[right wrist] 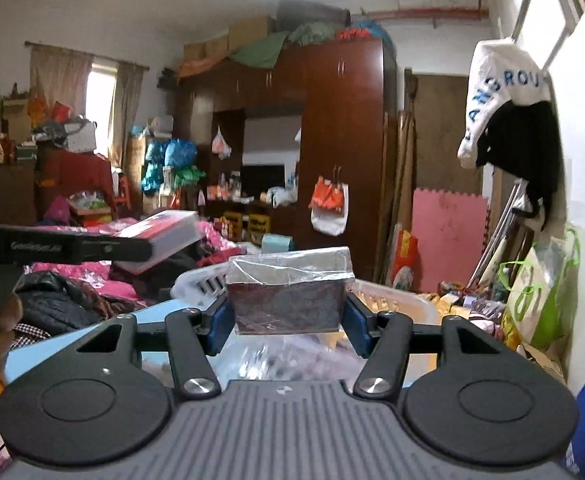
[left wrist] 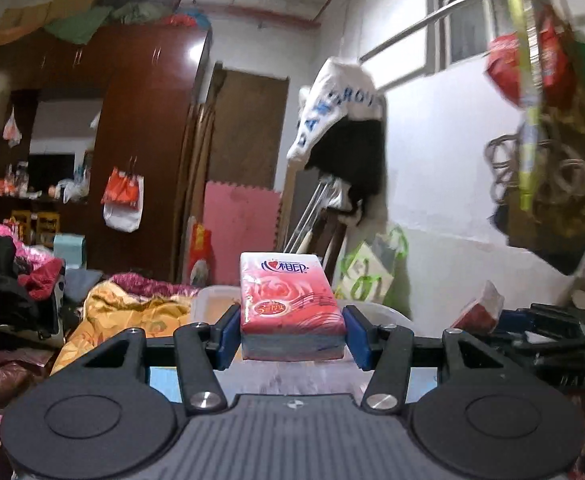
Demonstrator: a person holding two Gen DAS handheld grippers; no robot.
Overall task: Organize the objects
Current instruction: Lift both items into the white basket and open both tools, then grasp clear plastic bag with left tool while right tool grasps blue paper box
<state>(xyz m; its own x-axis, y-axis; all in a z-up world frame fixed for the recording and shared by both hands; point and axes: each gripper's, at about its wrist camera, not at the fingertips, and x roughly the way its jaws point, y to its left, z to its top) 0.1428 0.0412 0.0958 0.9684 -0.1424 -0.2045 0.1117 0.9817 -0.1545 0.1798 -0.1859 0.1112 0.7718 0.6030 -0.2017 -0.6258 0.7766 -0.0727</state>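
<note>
While both grippers are held up over a cluttered room, each one carries a packet. The left gripper (left wrist: 292,330) has its blue pads (left wrist: 228,334) pressed against the two sides of a pink tissue pack (left wrist: 290,306); the jaws are clamped on it and the pack lies flat, its printed face up, clear of any surface. Just behind and below the pack, a white bin (left wrist: 212,300) shows its rim. At the right edge of the left wrist view, the right gripper (left wrist: 532,320) appears with a red-and-white packet at its tip, blurred.

The right gripper (right wrist: 288,320) is clamped on a dark pack (right wrist: 288,298) wrapped in clear film; its blue pads (right wrist: 218,326) touch both sides, and the pack is level and clear of any surface. Behind and below it sits a white basket (right wrist: 396,302) with slotted walls. At the left of the right wrist view, the left gripper (right wrist: 72,246) shows in profile with a pink pack (right wrist: 160,236) in its jaws.

A dark wardrobe (right wrist: 344,140) stands at the far wall, and a white garment (right wrist: 496,92) hangs on the right-hand wall.
</note>
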